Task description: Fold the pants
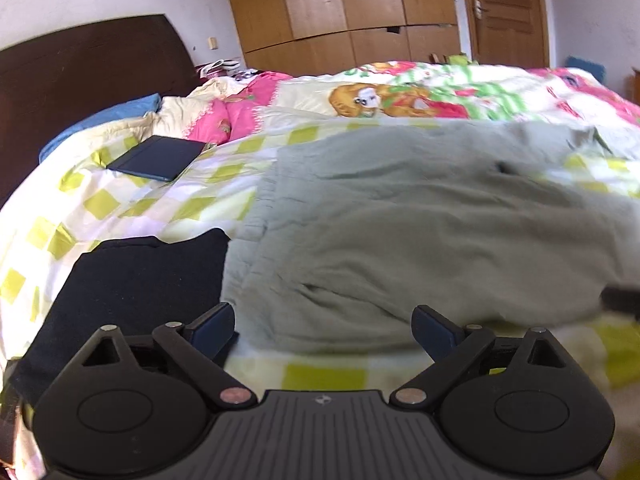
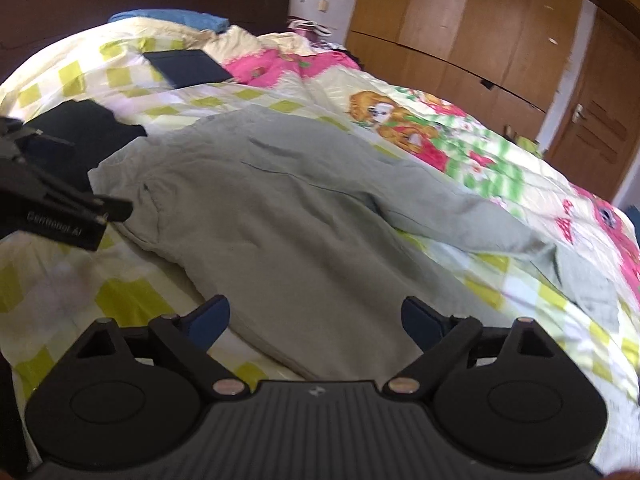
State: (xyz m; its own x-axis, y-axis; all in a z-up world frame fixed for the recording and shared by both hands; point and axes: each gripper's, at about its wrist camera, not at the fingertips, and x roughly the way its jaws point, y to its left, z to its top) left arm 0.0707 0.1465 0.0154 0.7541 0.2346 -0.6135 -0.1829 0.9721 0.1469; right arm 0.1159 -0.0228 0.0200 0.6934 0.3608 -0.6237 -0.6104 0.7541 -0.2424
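Observation:
Grey-green pants (image 1: 420,232) lie spread on the checked bedspread, waistband toward the left, legs running to the right; they also show in the right wrist view (image 2: 288,216). My left gripper (image 1: 324,328) is open and empty, just in front of the pants' near edge. My right gripper (image 2: 316,320) is open and empty, above the near edge of the pants. The left gripper also shows in the right wrist view (image 2: 80,208), at the left by the waistband. A dark bit of the right gripper shows at the right edge of the left wrist view (image 1: 622,300).
A folded black garment (image 1: 140,280) lies left of the pants. A dark flat tablet or book (image 1: 158,158) lies farther back left. A pink and cartoon-print quilt (image 1: 400,92) covers the far side. Dark headboard (image 1: 80,64) left, wooden wardrobe (image 1: 360,4) behind.

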